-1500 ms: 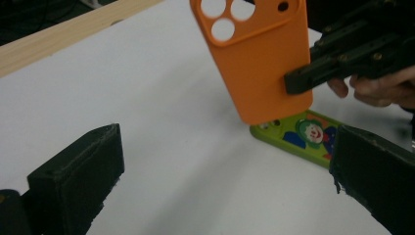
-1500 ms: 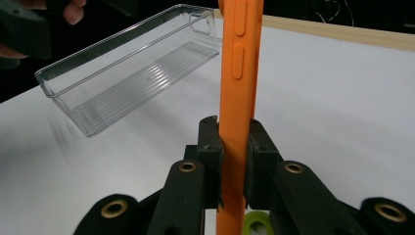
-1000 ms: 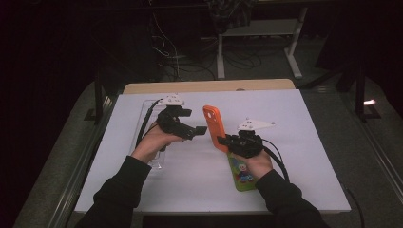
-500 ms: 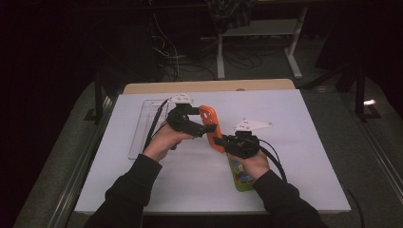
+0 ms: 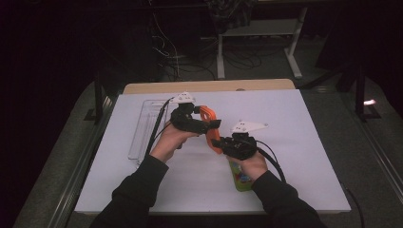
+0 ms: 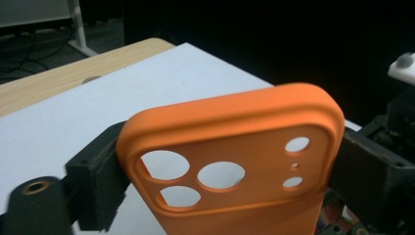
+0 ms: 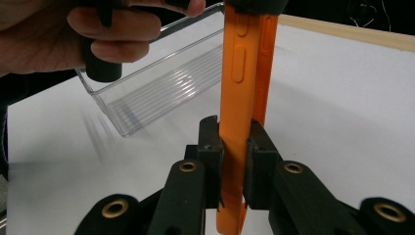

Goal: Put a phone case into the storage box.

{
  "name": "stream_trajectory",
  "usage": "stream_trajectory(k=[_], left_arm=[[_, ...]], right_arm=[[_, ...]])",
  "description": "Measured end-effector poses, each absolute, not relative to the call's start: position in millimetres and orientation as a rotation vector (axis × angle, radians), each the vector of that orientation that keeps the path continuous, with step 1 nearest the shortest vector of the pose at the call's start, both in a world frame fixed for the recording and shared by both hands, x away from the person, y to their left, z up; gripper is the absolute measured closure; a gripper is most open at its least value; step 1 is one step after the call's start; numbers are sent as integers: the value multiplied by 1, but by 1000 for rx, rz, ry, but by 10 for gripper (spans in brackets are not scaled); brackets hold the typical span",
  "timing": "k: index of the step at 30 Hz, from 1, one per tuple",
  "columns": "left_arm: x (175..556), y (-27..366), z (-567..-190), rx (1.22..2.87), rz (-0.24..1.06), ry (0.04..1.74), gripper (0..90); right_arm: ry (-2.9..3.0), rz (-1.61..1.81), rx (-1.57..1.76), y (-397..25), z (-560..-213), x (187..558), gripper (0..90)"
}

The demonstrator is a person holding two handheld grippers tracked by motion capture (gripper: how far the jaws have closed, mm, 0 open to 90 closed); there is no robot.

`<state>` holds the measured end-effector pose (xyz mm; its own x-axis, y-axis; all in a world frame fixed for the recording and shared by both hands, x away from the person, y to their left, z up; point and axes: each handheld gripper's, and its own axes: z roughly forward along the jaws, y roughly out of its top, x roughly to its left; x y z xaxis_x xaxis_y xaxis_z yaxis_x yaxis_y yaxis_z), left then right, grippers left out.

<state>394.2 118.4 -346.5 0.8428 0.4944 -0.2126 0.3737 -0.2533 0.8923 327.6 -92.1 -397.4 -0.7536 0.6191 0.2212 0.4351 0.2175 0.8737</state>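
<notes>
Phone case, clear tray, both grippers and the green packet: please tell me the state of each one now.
Phone case: orange, off the table, held at both ends.
Left gripper: shut on the case's camera end.
Right gripper: shut on the case's edge.
Clear tray: empty, on the table.
Green packet: flat, under the right hand.

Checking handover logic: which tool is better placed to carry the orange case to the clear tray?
Left. The left tool grips the orange case at its camera end and sits nearer the clear tray than the right tool.
</notes>
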Motion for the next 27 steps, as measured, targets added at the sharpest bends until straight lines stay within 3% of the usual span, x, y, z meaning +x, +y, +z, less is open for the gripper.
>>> stream_trajectory(k=[8,14,16,23,27], left_arm=[[389,118,-345,1884,142,636,148],[387,126,-345,1906,184,629,151],[388,132,-344,1918,196,637,151],[387,145,-335,1912,228,653,151],[387,150,-330,1918,239,665,151]], right_arm=[[2323,1498,983,-89,-398,325,777],[2365,1460,963,-93,-397,326,482],[2375,1445,975,-95,-396,325,454],[2406,1342,1004,-115,-399,322,161],[2384,1307,1018,-127,-404,318,82]])
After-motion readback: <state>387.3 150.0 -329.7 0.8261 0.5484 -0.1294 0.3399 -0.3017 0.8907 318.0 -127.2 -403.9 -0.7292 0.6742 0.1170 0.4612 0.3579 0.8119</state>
